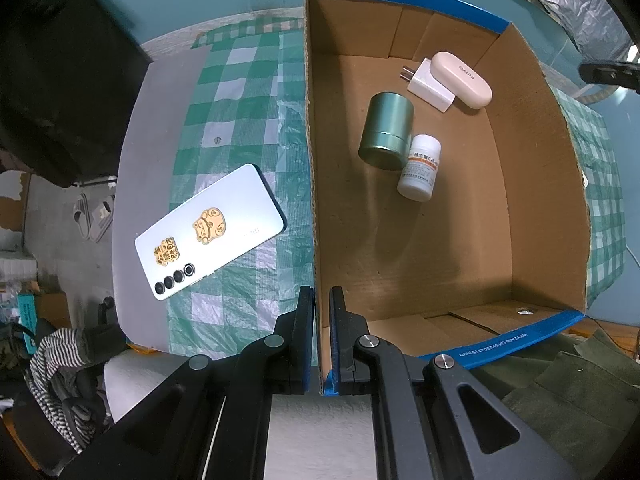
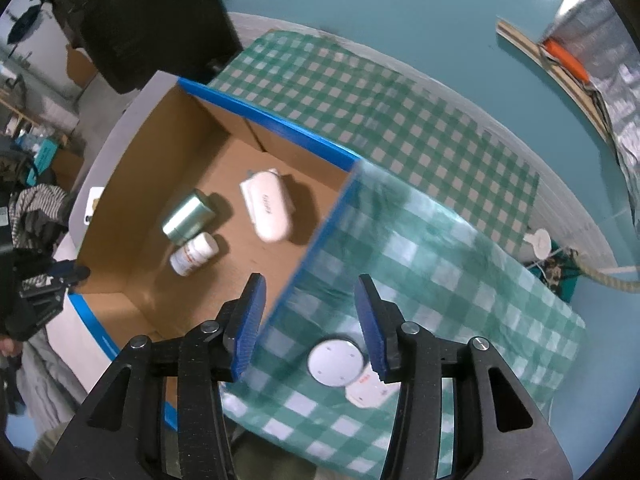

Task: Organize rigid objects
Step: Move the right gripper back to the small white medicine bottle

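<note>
Your left tongs (image 1: 322, 304) are clamping the brown cardboard box (image 1: 536, 168) wall; your right tongs (image 2: 310, 312) are standing apart, empty. The silver phone (image 1: 212, 232) is lying at nine o'clock outside; losing the clamp is risking box shift.

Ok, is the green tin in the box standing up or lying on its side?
On its side. The green tin lies on the floor of the cardboard box, its round wall facing up, beside the white pill bottle, which is also lying down.
</note>
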The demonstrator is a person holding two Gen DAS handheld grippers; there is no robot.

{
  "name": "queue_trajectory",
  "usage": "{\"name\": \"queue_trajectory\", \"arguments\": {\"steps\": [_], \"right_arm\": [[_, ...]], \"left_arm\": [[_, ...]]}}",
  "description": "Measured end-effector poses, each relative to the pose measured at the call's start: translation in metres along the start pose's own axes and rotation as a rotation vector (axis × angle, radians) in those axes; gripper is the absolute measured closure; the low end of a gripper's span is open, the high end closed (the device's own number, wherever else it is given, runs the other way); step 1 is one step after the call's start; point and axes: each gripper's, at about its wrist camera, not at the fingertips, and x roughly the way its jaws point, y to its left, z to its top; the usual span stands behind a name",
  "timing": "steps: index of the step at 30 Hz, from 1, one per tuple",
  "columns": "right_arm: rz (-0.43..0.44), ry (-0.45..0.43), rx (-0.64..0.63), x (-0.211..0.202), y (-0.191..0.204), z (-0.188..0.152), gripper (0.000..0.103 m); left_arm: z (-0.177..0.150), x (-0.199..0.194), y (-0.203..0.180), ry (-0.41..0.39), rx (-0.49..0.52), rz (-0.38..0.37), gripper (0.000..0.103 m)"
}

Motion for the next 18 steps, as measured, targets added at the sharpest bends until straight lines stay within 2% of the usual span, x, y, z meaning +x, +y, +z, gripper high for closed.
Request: {"name": "queue_trajectory", "arguments": {"steps": [9,18], "right_arm": [[-0.023,0.022,0.109,-0.002,-0.052,-0.031,0.055],[-0.044,0.076,0.225,0.014,-0.095,-0.067,0.055]], "left_arm": [[0.000,-0.002,0.000,0.000,-0.003,0.001,0.096],[-0.001,-0.002,0.001,0.001,-0.004,0.004,0.096]]}}
